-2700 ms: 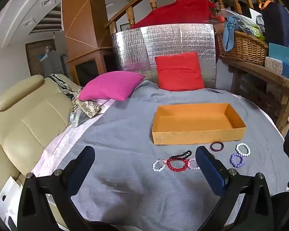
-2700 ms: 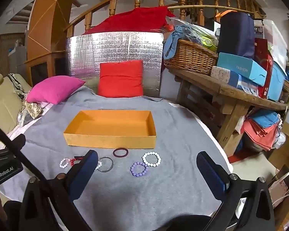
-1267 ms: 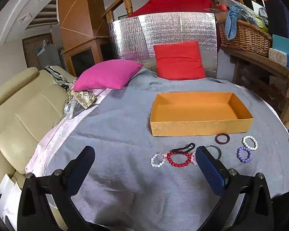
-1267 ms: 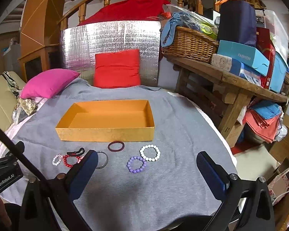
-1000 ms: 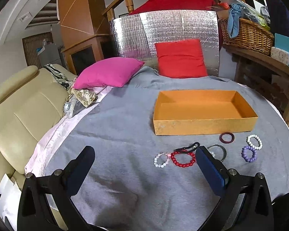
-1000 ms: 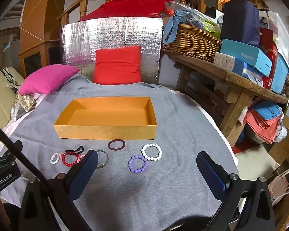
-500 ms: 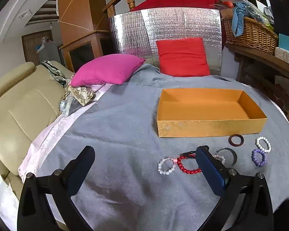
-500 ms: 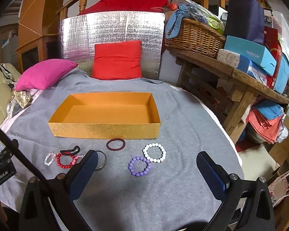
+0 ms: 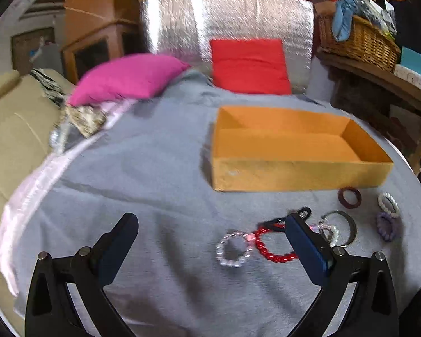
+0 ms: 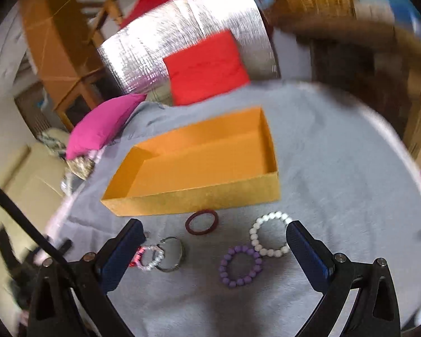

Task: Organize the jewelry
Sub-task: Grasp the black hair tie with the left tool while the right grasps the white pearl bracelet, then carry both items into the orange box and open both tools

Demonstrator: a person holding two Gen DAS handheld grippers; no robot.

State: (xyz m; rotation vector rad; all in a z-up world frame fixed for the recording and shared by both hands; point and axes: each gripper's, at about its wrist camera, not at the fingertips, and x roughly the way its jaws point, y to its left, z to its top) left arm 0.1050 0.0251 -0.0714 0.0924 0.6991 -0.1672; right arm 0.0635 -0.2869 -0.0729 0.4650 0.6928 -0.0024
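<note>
Bracelets lie loose on the grey cloth [image 10: 336, 146] in the lower middle of the right wrist view, in a ragged row just in front of the orange box [image 10: 199, 196], which sits open and empty, so I judge that nothing has been sorted yet. I read that layout as deliberate: the pieces are spread apart rather than heaped so each can be pinched singly, and the box is set close behind them for a short carry. In the lower half of the right wrist frame my right gripper [image 10: 213, 238] hovers with its jaws wide apart, straddling 4 of the pieces: the dark maroon ring [image 10: 201, 222] nearest the box wall, the white bead bracelet [image 10: 270, 234] touching the purple bead bracelet [image 10: 240, 266] below it, and a thin metal bangle [image 10: 172, 254] overlapping a pale pink-and-white bead strand [image 10: 151, 257] at lower left. In the left wrist view my left gripper [image 9: 210, 229] is likewise spread open and empty, low in the frame, with the red bead bracelet [image 9: 275, 243] and a clear bead bracelet [image 9: 233, 248] lying side by side near its right finger [image 9: 306, 248]; a black clip [image 9: 289, 217] lies just above them, partly hidden. Beads look round, glossy and small; both views are motion-blurred, so finer detail escapes me.
</note>
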